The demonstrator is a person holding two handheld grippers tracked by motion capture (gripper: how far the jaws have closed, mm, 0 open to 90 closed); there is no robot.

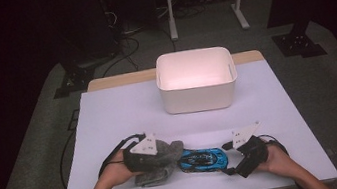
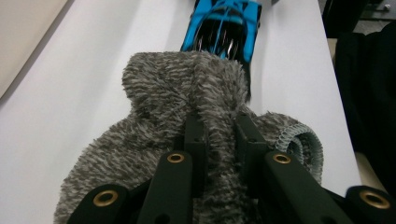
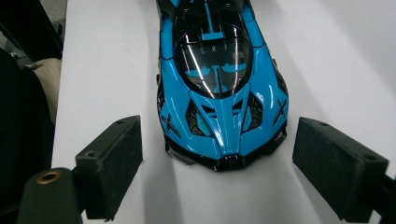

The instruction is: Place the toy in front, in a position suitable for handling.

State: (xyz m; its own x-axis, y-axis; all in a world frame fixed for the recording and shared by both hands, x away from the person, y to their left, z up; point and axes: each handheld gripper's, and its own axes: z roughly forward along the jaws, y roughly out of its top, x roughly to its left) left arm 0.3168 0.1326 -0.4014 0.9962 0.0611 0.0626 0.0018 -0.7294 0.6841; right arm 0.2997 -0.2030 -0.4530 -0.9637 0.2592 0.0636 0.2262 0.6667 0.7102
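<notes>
Here the blue toy car point(image 3: 222, 93) noses between the right gripper's point(image 3: 217, 163) parted jaws.

Fuzzy grey cloth point(image 2: 187, 88) is looking shaggy and matt; blue toy car point(image 3: 219, 88) is showing glossy, smooth plastic.

The left gripper point(image 2: 219, 140) has its two black jaws pinched tight on a fold of the fuzzy grey cloth point(image 2: 187, 121), which spreads across the white table point(image 2: 84, 93). At twelve o'clock beyond the cloth sits the blue toy car point(image 2: 224, 28), its near end touching the fabric's far edge.
</notes>
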